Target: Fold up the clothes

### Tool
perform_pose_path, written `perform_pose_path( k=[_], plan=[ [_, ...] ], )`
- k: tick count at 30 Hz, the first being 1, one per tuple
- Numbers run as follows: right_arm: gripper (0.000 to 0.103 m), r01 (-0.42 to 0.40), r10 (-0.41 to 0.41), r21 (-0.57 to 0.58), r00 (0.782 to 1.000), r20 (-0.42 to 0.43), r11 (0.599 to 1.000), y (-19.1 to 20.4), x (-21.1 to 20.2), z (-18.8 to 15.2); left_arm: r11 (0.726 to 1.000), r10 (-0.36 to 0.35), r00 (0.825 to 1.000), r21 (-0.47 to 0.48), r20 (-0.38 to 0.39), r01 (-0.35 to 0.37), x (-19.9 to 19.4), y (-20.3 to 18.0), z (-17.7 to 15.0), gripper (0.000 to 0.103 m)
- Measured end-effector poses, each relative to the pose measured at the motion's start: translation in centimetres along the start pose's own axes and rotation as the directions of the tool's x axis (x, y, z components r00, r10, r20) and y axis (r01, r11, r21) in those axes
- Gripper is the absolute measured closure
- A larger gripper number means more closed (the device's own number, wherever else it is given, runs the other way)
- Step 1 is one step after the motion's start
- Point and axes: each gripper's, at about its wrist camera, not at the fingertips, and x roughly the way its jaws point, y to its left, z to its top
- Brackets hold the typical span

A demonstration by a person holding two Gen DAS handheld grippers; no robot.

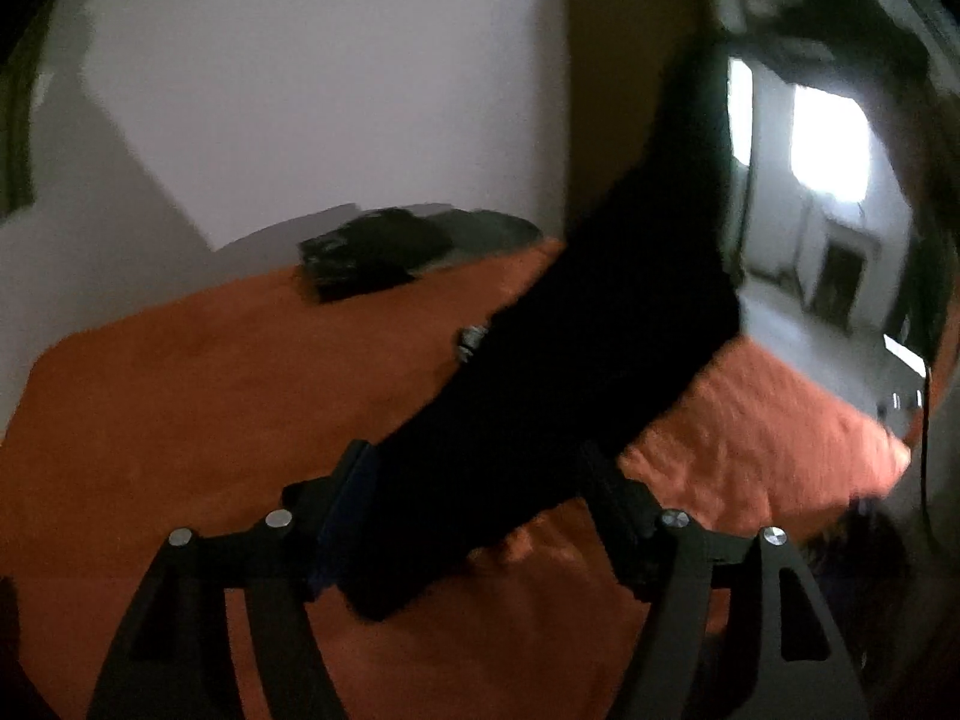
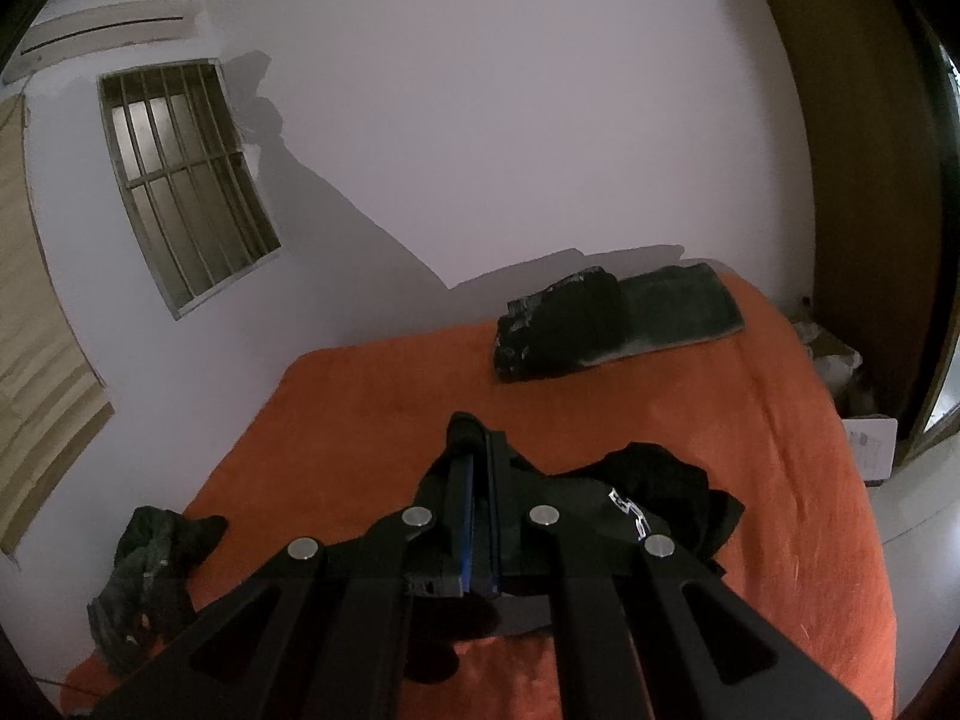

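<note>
A black garment (image 1: 570, 360) runs slanted from the lower middle to the upper right of the left wrist view, lifted over the orange bed (image 1: 180, 420). My left gripper (image 1: 480, 468) is open, its jaws wide apart, with this cloth passing between them. In the right wrist view my right gripper (image 2: 477, 450) is shut on the black garment (image 2: 660, 492). A fold sticks up between its pads, and the rest, with a white logo, lies crumpled on the bed (image 2: 372, 396) just to the right.
A folded stack of dark clothes (image 2: 564, 324) (image 1: 366, 261) lies at the bed's far edge beside a flat dark green piece (image 2: 678, 306). A crumpled dark green garment (image 2: 150, 564) sits at the bed's left edge. A barred window (image 2: 180, 192) is in the wall, and a wooden door (image 2: 864, 180) stands at right.
</note>
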Motion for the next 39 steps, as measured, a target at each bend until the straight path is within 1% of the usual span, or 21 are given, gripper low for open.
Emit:
perform_pose_path(
  k=[5, 7, 8, 11, 15, 17, 18, 19, 20, 22, 23, 25, 26, 27, 28, 29, 31, 32, 34, 37, 39],
  plan=[
    [0.1, 0.006, -0.006, -0.004, 1.0, -0.003, 1.0, 0.5, -0.1, 0.0, 0.986, 0.002, 1.0, 0.17, -0.007, -0.001, 1.7, -5.7, -0.5, 0.029],
    [0.1, 0.005, -0.005, -0.013, 1.0, -0.007, 1.0, 0.9, -0.3, 0.0, 0.963, 0.125, 0.991, 0.234, 0.045, -0.132, 3.0, -7.8, -0.9, 0.029],
    [0.1, 0.004, -0.005, -0.019, 1.0, -0.009, 1.0, 1.0, -0.4, 0.0, 0.954, 0.158, 0.986, 0.248, 0.061, -0.168, 3.8, -8.1, -0.9, 0.029],
    [0.1, -0.003, 0.003, -0.033, 1.0, -0.014, 0.999, 1.4, -0.8, -0.2, 0.944, 0.207, 0.975, 0.246, 0.085, -0.222, 5.3, -8.6, -0.7, 0.029],
    [0.1, -0.006, 0.005, -0.047, 1.0, -0.022, 0.999, 1.9, -1.8, -0.7, 0.95, 0.218, 0.973, 0.212, 0.073, -0.229, 6.1, -7.8, -0.4, 0.027],
    [0.1, -0.013, 0.012, -0.048, 1.0, -0.027, 0.999, 2.0, -2.3, -1.0, 0.954, 0.214, 0.975, 0.202, 0.062, -0.222, 6.5, -7.2, -0.4, 0.029],
    [0.1, -0.016, 0.015, -0.048, 0.999, -0.029, 0.999, 2.1, -2.5, -1.1, 0.959, 0.195, 0.979, 0.196, 0.06, -0.204, 6.5, -6.8, -0.4, 0.036],
    [0.1, -0.02, 0.019, -0.049, 0.999, -0.03, 0.999, 2.2, -2.6, -1.2, 0.968, 0.175, 0.983, 0.176, 0.05, -0.181, 6.5, -6.4, -0.3, 0.077],
    [0.1, -0.024, 0.022, -0.054, 0.999, -0.029, 0.998, 2.3, -2.8, -1.4, 0.976, 0.154, 0.987, 0.153, 0.039, -0.158, 6.5, -5.8, -0.2, 0.098],
    [0.1, -0.017, 0.016, -0.074, 1.0, -0.022, 0.997, 2.3, -3.0, -1.5, 0.989, 0.139, 0.989, 0.04, 0.051, -0.141, 5.6, -3.8, 0.4, 0.1],
    [0.1, -0.011, 0.01, -0.079, 1.0, -0.018, 0.997, 2.2, -3.1, -1.5, 0.988, 0.153, 0.985, -0.044, 0.076, -0.15, 4.5, -2.2, 0.8, 0.1],
    [0.1, -0.014, 0.013, -0.053, 1.0, -0.02, 0.999, 1.6, -2.7, -1.1, 0.964, 0.181, 0.976, -0.217, 0.124, -0.152, 2.3, 1.2, 1.7, 0.1],
    [0.1, -0.019, 0.018, -0.035, 1.0, -0.023, 0.999, 1.3, -2.5, -0.8, 0.943, 0.182, 0.972, -0.307, 0.151, -0.129, 1.0, 3.1, 2.3, 0.1],
    [0.1, -0.023, 0.023, -0.017, 0.999, -0.025, 1.0, 0.9, -2.2, -0.6, 0.909, 0.195, 0.964, -0.401, 0.183, -0.108, -0.8, 5.2, 3.3, 0.1],
    [0.1, -0.027, 0.027, -0.002, 0.999, -0.025, 1.0, 0.7, -2.0, -0.3, 0.888, 0.214, 0.955, -0.449, 0.207, -0.102, -2.3, 6.5, 4.5, 0.1],
    [0.1, -0.023, 0.023, -0.003, 1.0, -0.018, 1.0, 0.9, -1.7, 0.1, 0.88, 0.227, 0.949, -0.465, 0.22, -0.103, -3.1, 7.1, 5.4, 0.1],
    [0.1, 0.002, -0.001, -0.028, 1.0, 0.019, 1.0, 2.0, -1.6, 0.6, 0.869, 0.288, 0.927, -0.471, 0.24, -0.148, -5.5, 7.9, 8.4, 0.1],
    [0.1, 0.011, -0.009, -0.036, 0.999, 0.044, 0.999, 2.7, -1.7, 0.9, 0.865, 0.328, 0.911, -0.468, 0.25, -0.183, -7.0, 8.1, 10.3, 0.1],
    [0.1, 0.015, -0.011, -0.035, 0.994, 0.11, 0.999, 4.3, -2.2, 1.6, 0.856, 0.381, 0.888, -0.46, 0.257, -0.234, -9.2, 8.5, 13.0, 0.1],
    [0.1, 0.013, -0.012, -0.005, 0.979, 0.205, 1.0, 6.2, -3.4, 3.8, 0.846, 0.452, 0.849, -0.432, 0.272, -0.312, -12.7, 9.1, 18.1, 0.1],
    [0.1, 0.021, -0.018, -0.006, 0.962, 0.271, 1.0, 7.7, -4.6, 5.7, 0.841, 0.491, 0.82, -0.405, 0.294, -0.359, -15.4, 9.0, 21.8, 0.1]
  ],
)
